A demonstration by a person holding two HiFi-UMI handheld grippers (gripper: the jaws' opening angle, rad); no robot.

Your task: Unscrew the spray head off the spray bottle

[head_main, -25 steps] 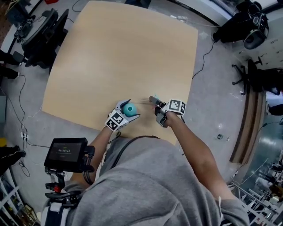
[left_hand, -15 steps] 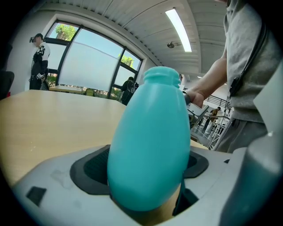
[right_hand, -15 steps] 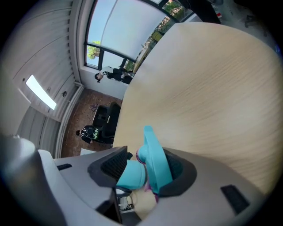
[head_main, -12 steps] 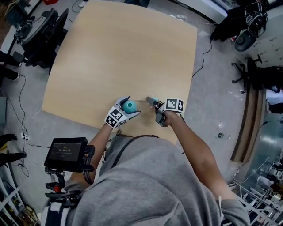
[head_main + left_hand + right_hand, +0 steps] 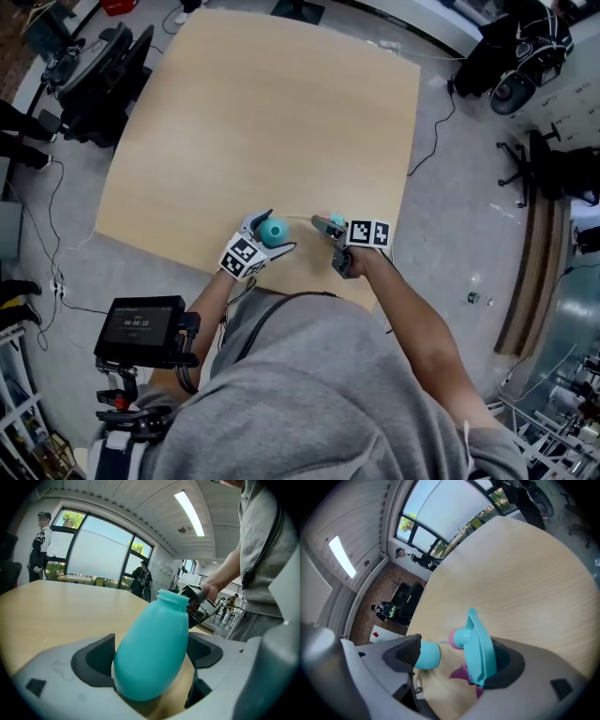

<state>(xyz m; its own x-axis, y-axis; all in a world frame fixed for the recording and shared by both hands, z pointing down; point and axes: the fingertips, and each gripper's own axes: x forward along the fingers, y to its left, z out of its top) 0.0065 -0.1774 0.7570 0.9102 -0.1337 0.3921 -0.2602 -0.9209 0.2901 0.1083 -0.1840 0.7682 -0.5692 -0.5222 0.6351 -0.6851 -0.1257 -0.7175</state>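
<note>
The teal spray bottle (image 5: 273, 231) lies tilted between the pads of my left gripper (image 5: 274, 233), near the table's front edge. Its neck (image 5: 172, 597) is bare. Both pads touch the bottle (image 5: 150, 653), though the jaws have just been opening slightly. My right gripper (image 5: 328, 225) is just right of the neck, also seen at the left gripper view's centre right (image 5: 199, 606). The teal and pink spray head (image 5: 480, 653) is off the bottle and leans against one pad of the right gripper (image 5: 457, 660), whose jaws have just been opening wide.
The wooden table (image 5: 262, 112) stretches away from both grippers, with its front edge close beneath them. Office chairs (image 5: 94, 75) and cables stand on the floor at the left. A small screen device (image 5: 142, 328) hangs by my left arm. People (image 5: 40, 541) stand by the windows.
The right gripper has rolled a little and its jaws stand wider round the spray head. The left gripper and the bottle have stayed in place.
</note>
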